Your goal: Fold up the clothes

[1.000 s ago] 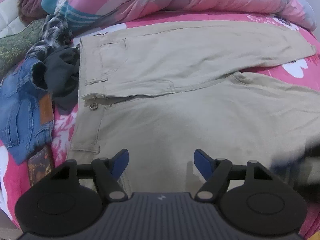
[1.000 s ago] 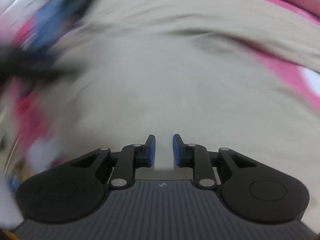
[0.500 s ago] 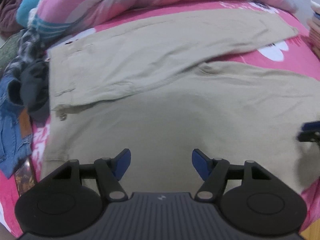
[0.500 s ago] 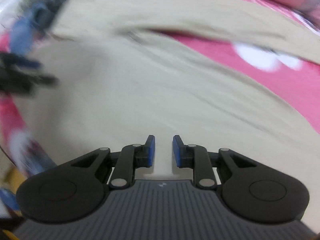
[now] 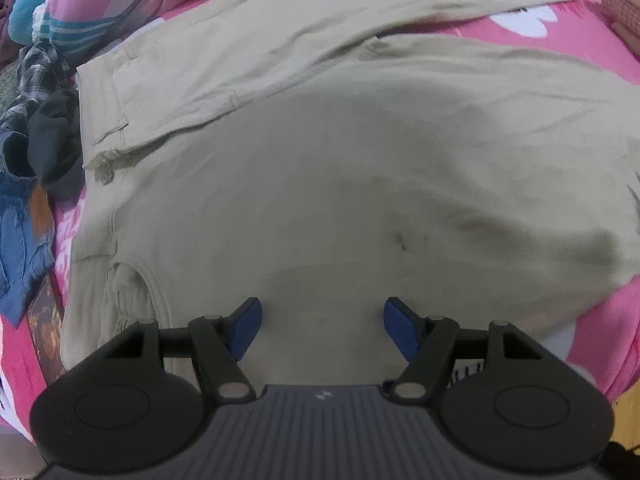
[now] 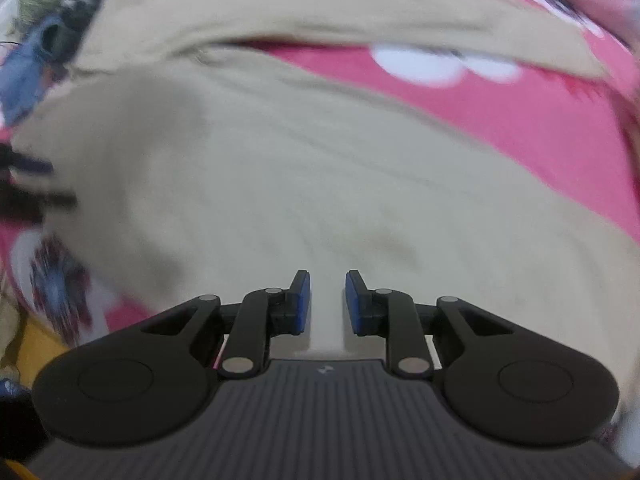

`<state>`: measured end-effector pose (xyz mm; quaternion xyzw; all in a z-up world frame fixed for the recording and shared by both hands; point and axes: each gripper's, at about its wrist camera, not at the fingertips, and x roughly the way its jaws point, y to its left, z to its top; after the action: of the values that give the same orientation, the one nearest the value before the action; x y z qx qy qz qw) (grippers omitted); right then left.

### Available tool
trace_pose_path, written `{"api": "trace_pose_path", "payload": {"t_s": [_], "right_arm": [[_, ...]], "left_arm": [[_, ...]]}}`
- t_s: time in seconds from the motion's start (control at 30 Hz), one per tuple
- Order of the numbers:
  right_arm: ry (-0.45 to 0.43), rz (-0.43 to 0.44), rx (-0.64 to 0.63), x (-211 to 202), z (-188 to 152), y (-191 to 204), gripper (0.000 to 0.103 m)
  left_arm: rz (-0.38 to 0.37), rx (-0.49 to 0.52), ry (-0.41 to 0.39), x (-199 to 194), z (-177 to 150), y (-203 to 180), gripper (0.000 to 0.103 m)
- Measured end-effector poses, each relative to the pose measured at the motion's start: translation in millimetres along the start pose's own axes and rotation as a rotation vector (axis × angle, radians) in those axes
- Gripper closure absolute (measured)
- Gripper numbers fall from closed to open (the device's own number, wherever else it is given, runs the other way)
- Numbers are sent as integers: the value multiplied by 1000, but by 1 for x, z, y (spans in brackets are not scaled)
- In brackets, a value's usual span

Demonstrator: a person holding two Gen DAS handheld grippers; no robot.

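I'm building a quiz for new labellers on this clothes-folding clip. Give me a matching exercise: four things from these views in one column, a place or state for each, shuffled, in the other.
Things:
1. khaki trousers
2. blue jeans
3. left gripper
4. right gripper

Places or states:
A. jaws set wide apart, nothing between them
B. spread flat over the pink bedsheet, legs parted
C. jaws nearly together, a narrow gap left
D. bunched at the left edge of the left wrist view, beside the waistband

Pairs: 1-B, 2-D, 3-A, 4-C
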<state>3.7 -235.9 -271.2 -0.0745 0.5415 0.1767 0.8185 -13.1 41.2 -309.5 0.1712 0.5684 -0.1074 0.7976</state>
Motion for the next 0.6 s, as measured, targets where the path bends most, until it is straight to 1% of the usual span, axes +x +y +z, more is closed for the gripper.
{"api": "trace_pose_path", "payload": {"t_s": [0.03, 0.1, 0.17, 0.23, 0.27, 0.33, 0.5, 0.57, 0.6], "right_arm": [[12, 12, -5, 10, 5, 10, 84], [103, 21, 19, 22, -10, 7, 84], [136, 29, 48, 14, -40, 7, 84], [201, 58, 56, -3, -50, 3, 84], [250, 74, 72, -6, -53, 1, 85], [236, 60, 62, -16, -51, -7, 85], [82, -14, 139, -18, -11, -45, 85], [75, -62, 160, -10, -3, -55, 85], [96, -84, 178, -7, -9, -62, 84]], "left_arm": [[1, 1, 7, 0, -1, 0, 33], [2, 1, 18, 0, -4, 1, 33], [-1, -10, 21, 0, -6, 2, 32], [-1, -25, 22, -1, -6, 5, 31], [-1, -34, 23, -1, -6, 6, 30], [-1, -54, 27, -1, -6, 8, 29], [-2, -90, 38, -1, -7, 11, 29], [-5, -98, 43, -2, -9, 13, 29], [-6, -100, 44, -3, -10, 14, 29]]}}
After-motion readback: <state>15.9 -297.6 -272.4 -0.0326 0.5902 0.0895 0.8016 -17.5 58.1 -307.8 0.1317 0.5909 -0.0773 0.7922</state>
